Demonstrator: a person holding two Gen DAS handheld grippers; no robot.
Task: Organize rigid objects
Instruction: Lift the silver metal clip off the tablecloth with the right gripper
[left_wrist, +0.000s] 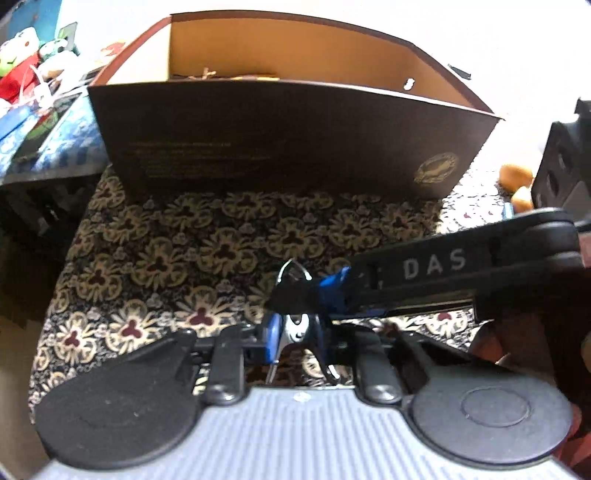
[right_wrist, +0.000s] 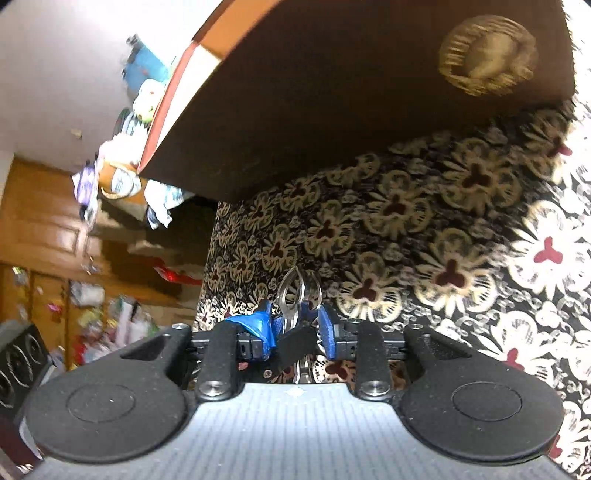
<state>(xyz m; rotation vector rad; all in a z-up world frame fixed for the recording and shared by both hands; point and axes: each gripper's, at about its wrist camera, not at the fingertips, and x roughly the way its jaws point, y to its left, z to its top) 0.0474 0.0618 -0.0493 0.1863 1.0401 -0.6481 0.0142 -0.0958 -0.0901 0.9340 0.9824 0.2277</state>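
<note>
Both pairs of tongs meet on one small thing: a black metal binder clip with silver wire handles (left_wrist: 295, 295), held just above the floral-patterned cloth of the worktop (left_wrist: 166, 266). In the left wrist view the left tongs (left_wrist: 297, 334) are closed narrow, their blue pads nipping the lower wire handle, while the right tongs (left_wrist: 343, 291) come in from the right side and pinch the clip's black body. The right wrist view agrees: the right tongs (right_wrist: 295, 334) are nearly closed, with the black body wedged between the blue pads and the wire loops poking forward — though blur makes the exact contact hard to read.

This looks like a hand-over or a re-grip ahead of dropping the clip into the open dark-brown cardboard box with a tan interior (left_wrist: 288, 136), which stands just beyond on the cloth. To do it well, one pair should hold firm before the other lets go; the wire handles swivel, so a grip on the body is the surer one. Then lift clear of the box's near wall before moving forward.

The left tool points straight at the box, level and low. The right tool crosses in front of it, rolled over, so its view is tilted.
</note>
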